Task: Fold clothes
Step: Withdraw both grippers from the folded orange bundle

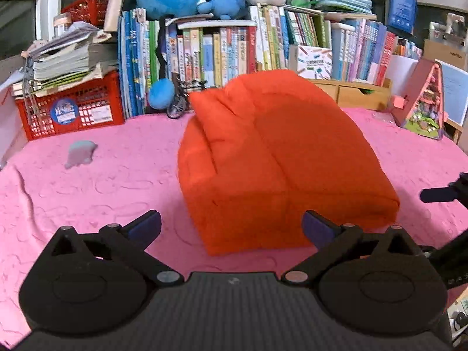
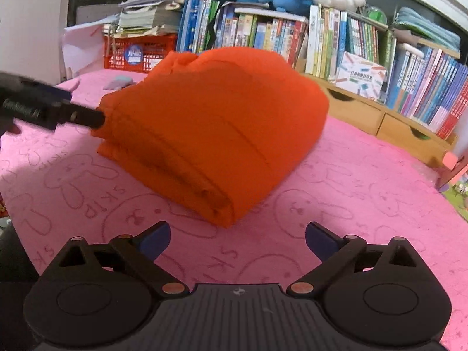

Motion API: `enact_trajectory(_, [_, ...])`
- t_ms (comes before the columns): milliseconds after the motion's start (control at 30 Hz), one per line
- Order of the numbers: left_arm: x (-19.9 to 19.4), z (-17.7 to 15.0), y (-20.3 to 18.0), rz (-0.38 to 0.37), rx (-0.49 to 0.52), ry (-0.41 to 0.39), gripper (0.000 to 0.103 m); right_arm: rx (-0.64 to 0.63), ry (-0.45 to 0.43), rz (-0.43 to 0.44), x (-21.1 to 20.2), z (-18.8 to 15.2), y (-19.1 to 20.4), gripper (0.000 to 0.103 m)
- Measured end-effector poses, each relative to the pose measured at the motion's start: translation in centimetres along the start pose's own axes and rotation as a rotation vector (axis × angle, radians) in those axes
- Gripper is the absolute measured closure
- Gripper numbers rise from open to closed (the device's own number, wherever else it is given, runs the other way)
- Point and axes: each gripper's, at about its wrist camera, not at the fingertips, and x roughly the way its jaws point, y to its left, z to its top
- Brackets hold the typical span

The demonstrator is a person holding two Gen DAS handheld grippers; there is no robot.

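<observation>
Pink blanket, books, red crate.

Two low, close wrist views (converging) on shared orange garment

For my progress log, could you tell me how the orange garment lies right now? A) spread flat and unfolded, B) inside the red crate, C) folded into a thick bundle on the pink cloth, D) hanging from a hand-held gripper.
C: the orange garment sits in stacked layers on the pink cloth, both hand-held grippers open and clear of it.

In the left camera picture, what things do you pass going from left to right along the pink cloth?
Red crate → small grey-blue toy → little toy bicycle → folded orange garment → pink toy house.
</observation>
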Motion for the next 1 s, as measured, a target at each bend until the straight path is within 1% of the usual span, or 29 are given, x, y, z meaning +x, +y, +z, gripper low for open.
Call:
enact_trajectory(100, [0.7,-0.1,-0.6,0.004,0.009,0.022,0.0,0.011,0.011,0.0,0.1,-0.1,0.4,0.002])
enact_trajectory(300, [1.2,-1.0,-1.5,-0.033,0.011,0.057,0.0,0.027,0.026,-0.015,0.2,-0.3,0.5,0.001])
enact_trajectory(700, [2.7,-2.3,-3.2,-0.036,0.042,0.128,0.0,0.066,0.059,-0.012,1.5,-0.7,0.5,0.0])
enact_trajectory(900, [3.4,-2.5,-3.1,-0.038,0.021,0.163,0.0,0.106,0.049,-0.003,1.9,-1.2,0.3,0.0])
enact_trajectory(1000, [3.7,-2.7,-3.1,-0.038,0.012,0.179,0.0,0.124,0.029,0.003,2.0,-1.4,0.2,0.0])
